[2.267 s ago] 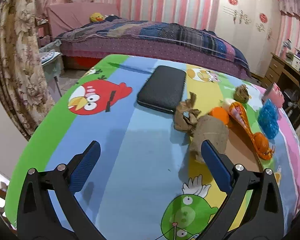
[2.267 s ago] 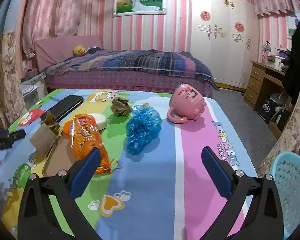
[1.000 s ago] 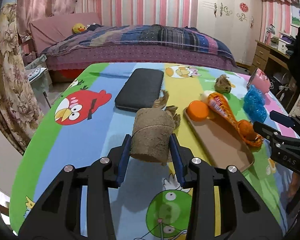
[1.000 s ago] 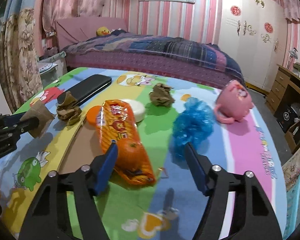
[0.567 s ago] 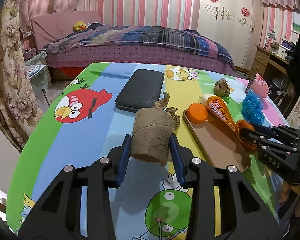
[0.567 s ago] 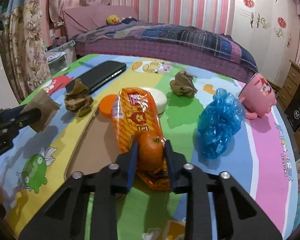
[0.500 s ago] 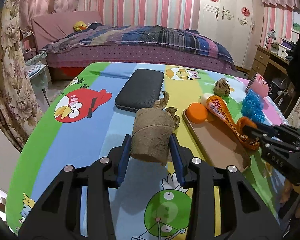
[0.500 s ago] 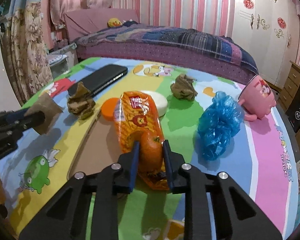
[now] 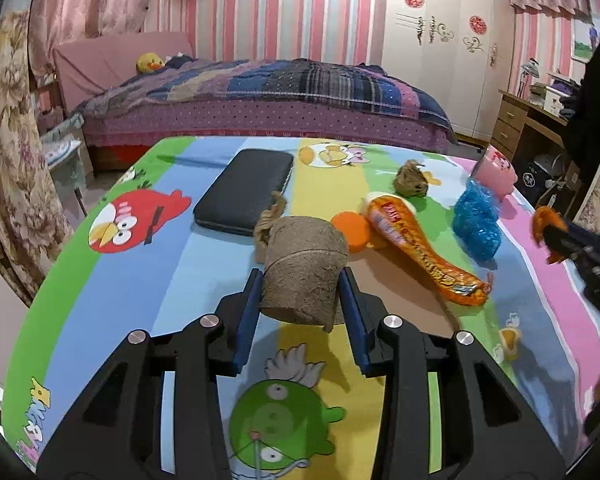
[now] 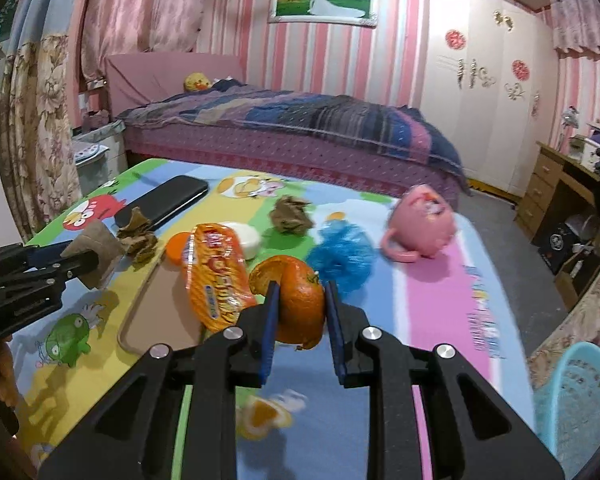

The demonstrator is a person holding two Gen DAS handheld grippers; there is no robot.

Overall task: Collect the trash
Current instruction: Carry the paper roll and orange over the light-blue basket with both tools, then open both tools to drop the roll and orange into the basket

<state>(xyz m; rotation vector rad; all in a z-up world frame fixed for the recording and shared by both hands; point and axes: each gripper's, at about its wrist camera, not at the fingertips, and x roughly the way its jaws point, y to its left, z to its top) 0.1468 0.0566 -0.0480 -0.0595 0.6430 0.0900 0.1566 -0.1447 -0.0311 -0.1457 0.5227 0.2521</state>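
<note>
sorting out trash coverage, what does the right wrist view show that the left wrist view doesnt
Only the right wrist view: the light blue basket at its right edge, and the right gripper shut on the orange peel.
Only the left wrist view: the left gripper clamping the brown paper cup seen close.
Both: orange snack wrapper, blue plastic bag, pink mug.

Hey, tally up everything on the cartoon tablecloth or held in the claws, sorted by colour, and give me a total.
Brown (crumpled paper wads, paper cup, flat tray): 4
Orange (peel, snack wrapper, round lid): 3
Blue plastic bag: 1
Pink mug: 1
White round container: 1
Black case: 1
Total: 11
</note>
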